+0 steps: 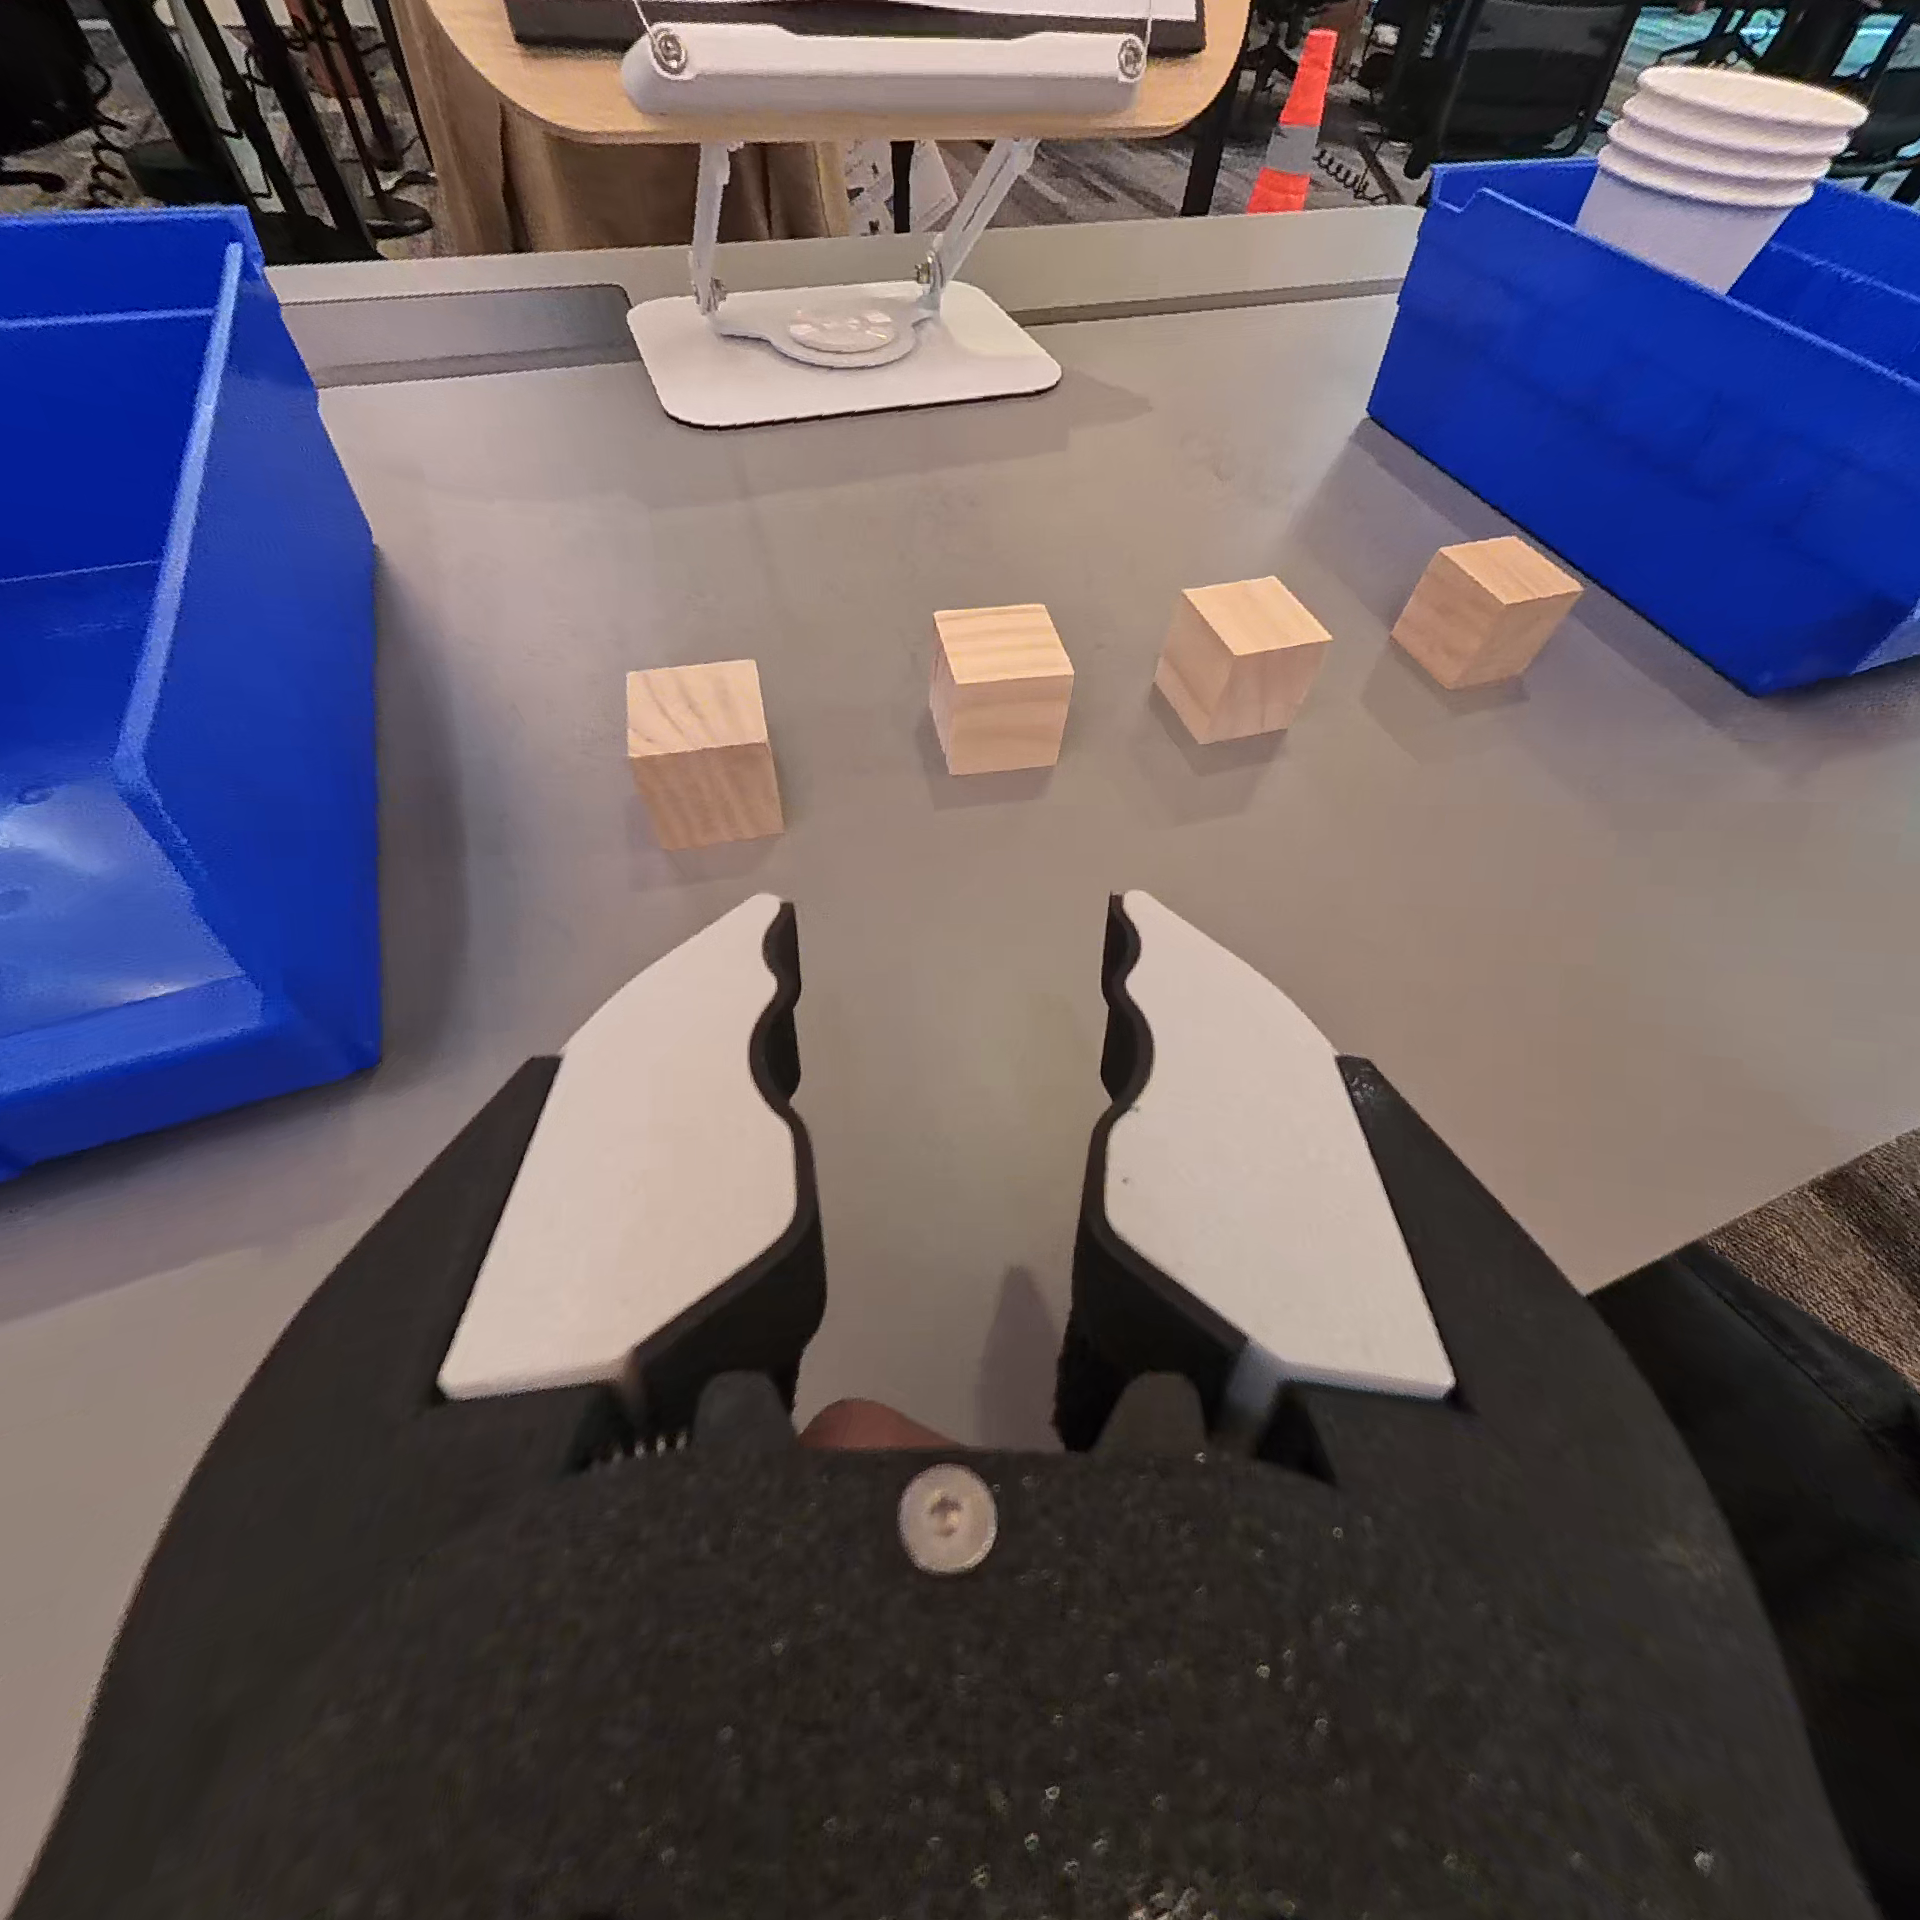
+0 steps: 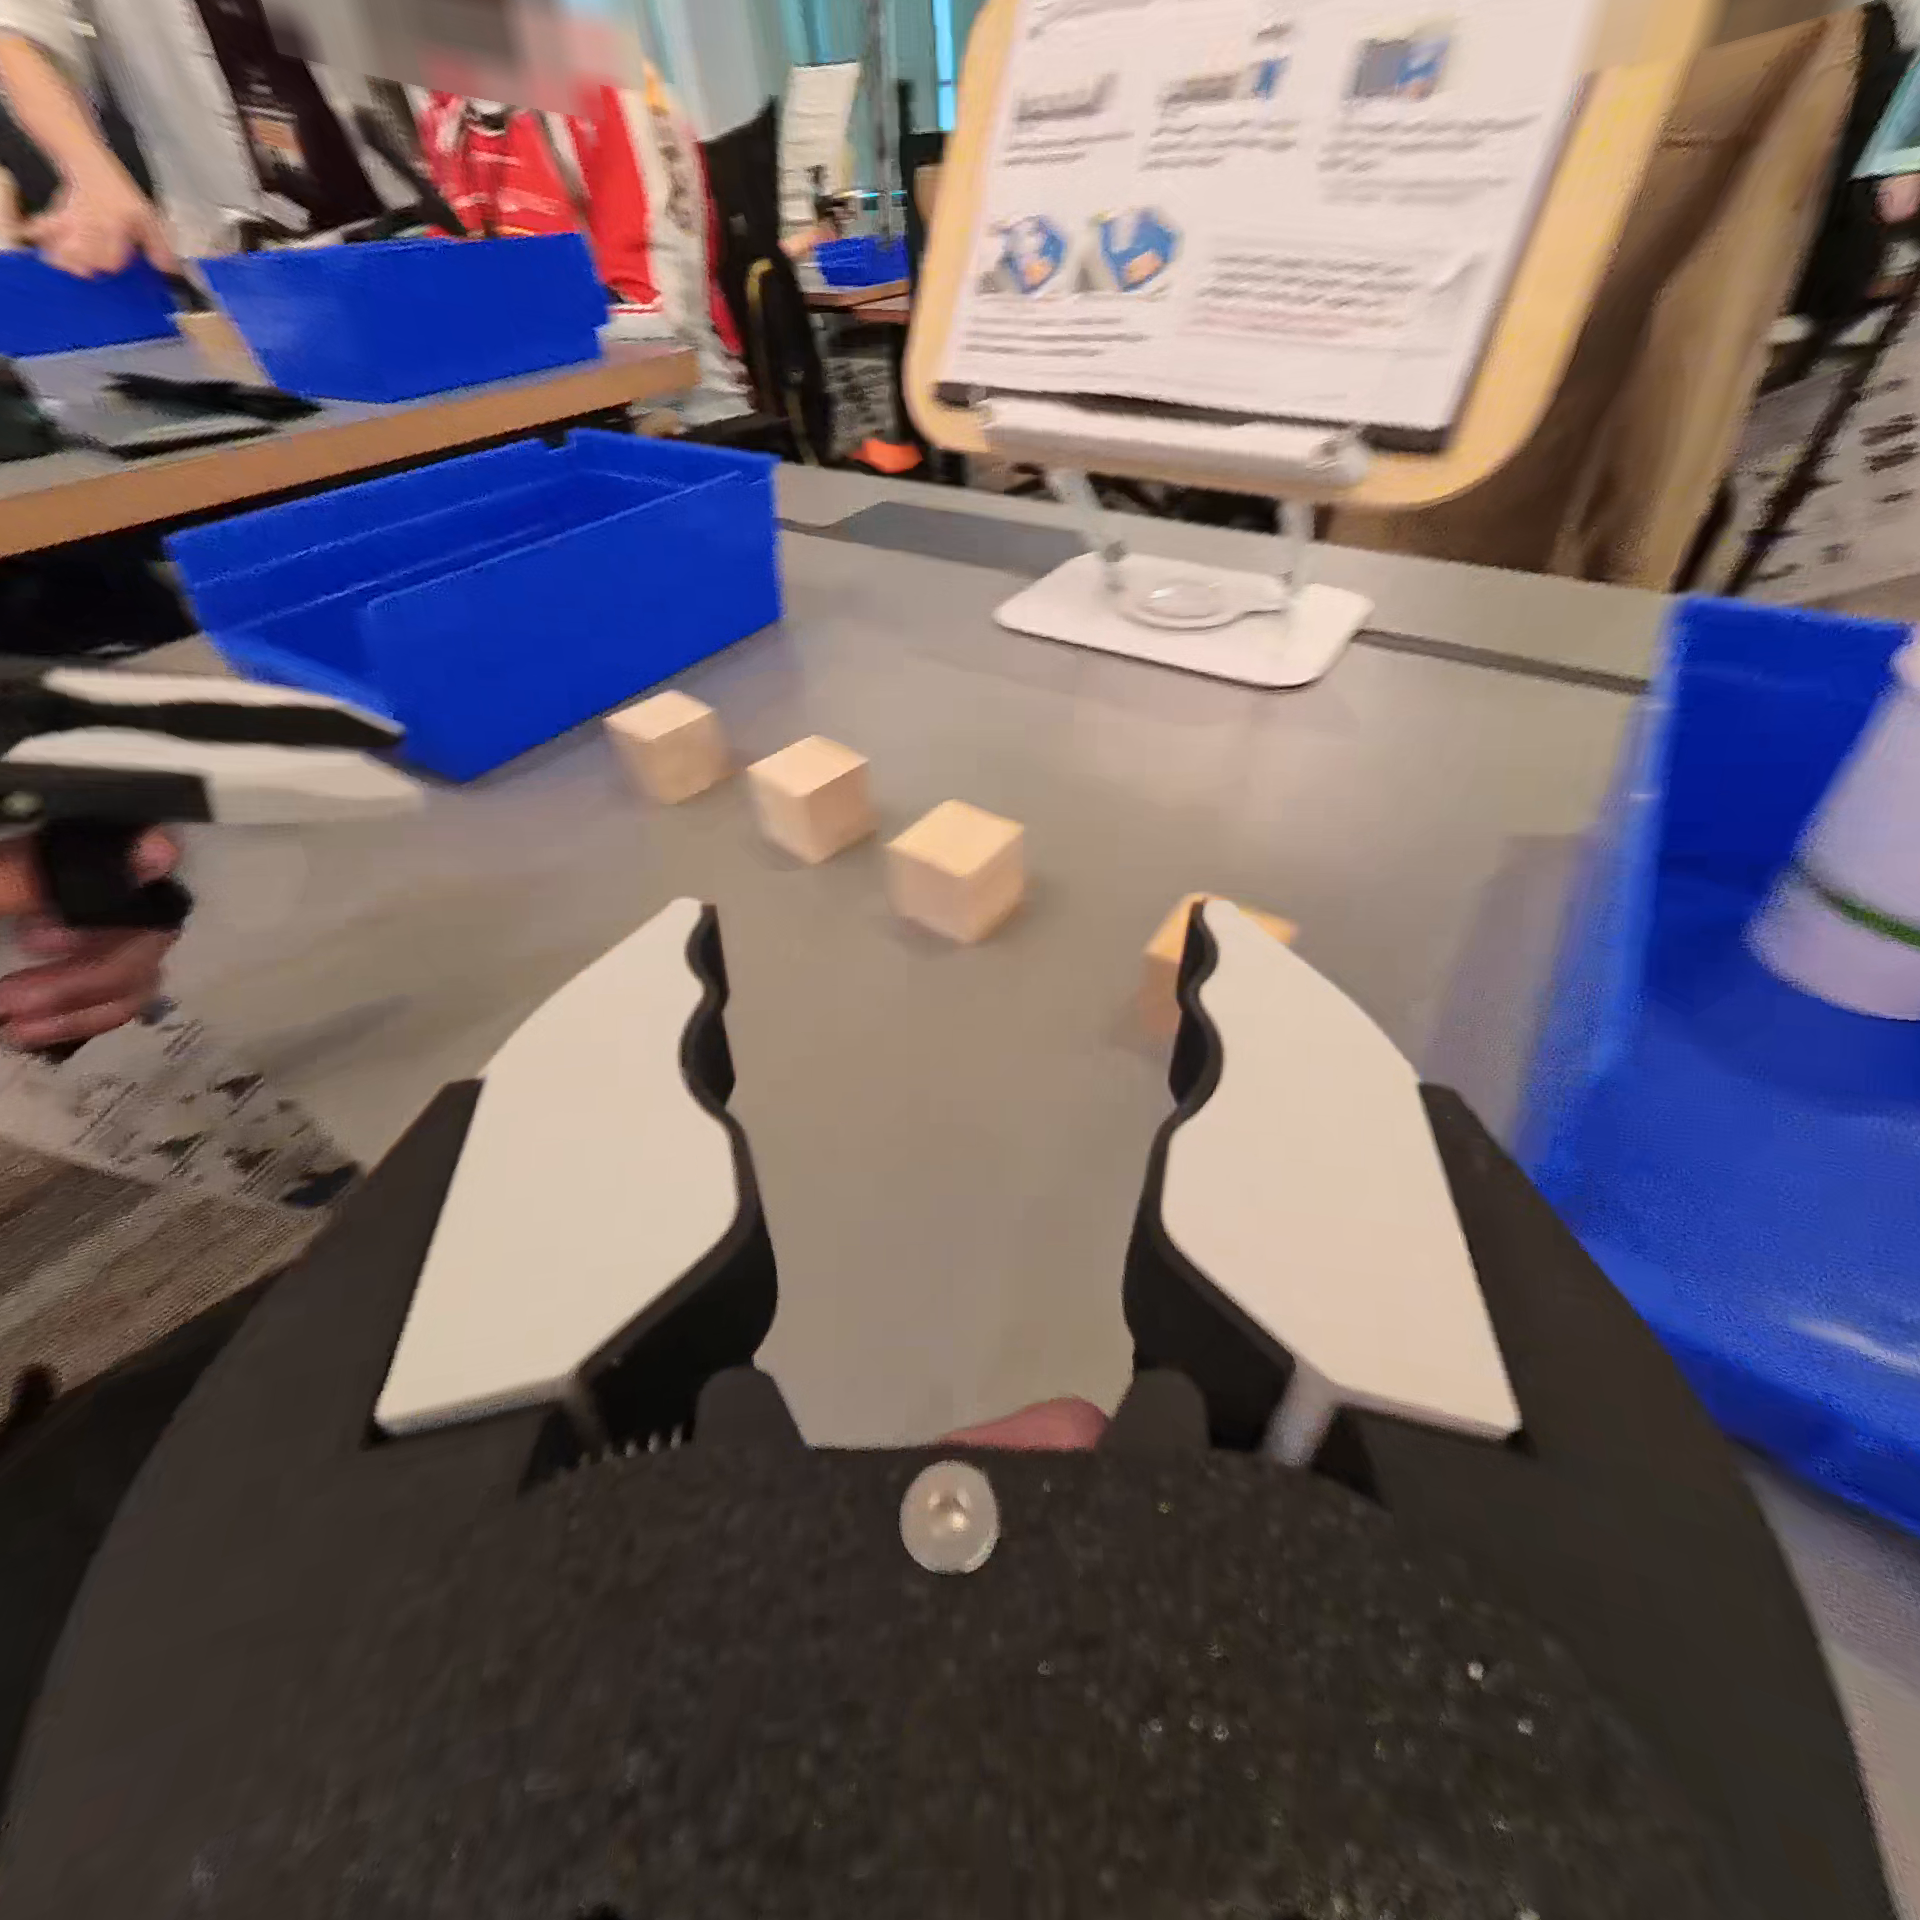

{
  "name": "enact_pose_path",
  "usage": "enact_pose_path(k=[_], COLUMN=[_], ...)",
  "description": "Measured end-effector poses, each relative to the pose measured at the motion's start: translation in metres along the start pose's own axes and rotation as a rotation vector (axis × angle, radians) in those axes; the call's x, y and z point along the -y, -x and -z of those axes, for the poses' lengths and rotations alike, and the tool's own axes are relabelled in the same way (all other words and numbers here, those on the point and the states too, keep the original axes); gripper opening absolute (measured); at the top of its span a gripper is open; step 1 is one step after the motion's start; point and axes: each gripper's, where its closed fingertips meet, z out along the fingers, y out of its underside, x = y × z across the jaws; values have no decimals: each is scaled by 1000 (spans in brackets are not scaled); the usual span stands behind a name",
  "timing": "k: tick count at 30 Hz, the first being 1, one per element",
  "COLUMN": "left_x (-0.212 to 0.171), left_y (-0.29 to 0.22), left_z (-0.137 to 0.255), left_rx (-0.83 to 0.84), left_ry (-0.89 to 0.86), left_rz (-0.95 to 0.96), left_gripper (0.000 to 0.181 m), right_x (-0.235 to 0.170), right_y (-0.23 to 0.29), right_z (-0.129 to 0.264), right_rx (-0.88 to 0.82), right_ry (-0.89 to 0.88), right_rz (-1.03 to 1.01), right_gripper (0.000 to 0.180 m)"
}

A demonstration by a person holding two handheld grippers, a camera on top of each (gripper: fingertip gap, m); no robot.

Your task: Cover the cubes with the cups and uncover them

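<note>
Several bare wooden cubes stand in a row on the grey table [image 1: 1351,935]: the leftmost cube [image 1: 703,753], a second cube [image 1: 1001,689], a third cube [image 1: 1238,658] and the rightmost cube [image 1: 1484,611]. A stack of white paper cups [image 1: 1714,177] stands in the right blue bin [image 1: 1621,436]. My left gripper [image 1: 953,914] is open and empty, just short of the row. My right gripper [image 2: 953,920] is open and empty; its right finger hides part of the nearest cube [image 2: 1164,966]. The cup stack shows blurred in the right wrist view [image 2: 1860,894].
An empty blue bin [image 1: 208,727] sits at the table's left. A white stand [image 1: 847,348] holding a board with a sheet is at the back. The left gripper [image 2: 208,748] shows at the right wrist view's left edge. People and other tables are beyond.
</note>
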Motion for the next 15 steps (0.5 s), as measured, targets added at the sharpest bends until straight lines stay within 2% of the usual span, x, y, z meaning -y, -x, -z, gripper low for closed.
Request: enact_pose_path(k=[5,9,15], left_x=[-6,-10,-13], left_y=[-2,-3,-2], left_z=[6,8,7], left_rx=[0,-5,1], left_ry=[11,22,35], left_rz=[-3,-1,-4], left_gripper=[56,56,56], right_x=[-43,-57,-71], right_y=[42,51,55], right_z=[-17,-28,-32], right_rx=[56,66,119], right_ry=[78,125,175], right_rz=[49,90,7], right_gripper=[82,81,78])
